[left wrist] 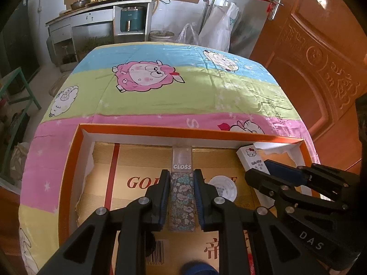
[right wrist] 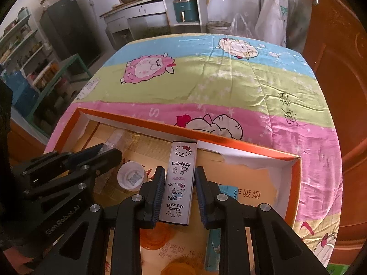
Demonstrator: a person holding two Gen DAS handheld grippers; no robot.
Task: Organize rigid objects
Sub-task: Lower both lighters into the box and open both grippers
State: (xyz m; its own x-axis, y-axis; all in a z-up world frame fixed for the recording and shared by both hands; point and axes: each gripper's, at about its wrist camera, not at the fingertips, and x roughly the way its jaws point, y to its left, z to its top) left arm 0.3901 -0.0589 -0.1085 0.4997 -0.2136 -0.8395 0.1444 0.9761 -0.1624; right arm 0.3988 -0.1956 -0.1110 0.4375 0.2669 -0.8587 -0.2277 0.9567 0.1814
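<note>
My left gripper is shut on a slim gloss box with a floral lower half and a clear top. It hangs over the cardboard floor of an orange-rimmed open box. The right gripper is shut on a white Hello Kitty box, whose far end reaches the orange box's far wall. Each view shows the other gripper beside it: the right gripper with the Hello Kitty box, and the left gripper with the gloss box. I cannot tell whether either box touches the floor.
A white round cup lies on the cardboard between the two grippers. A teal packet lies under the right gripper. The orange box sits on a table with a cartoon sheep cloth. A wooden door stands close on the right.
</note>
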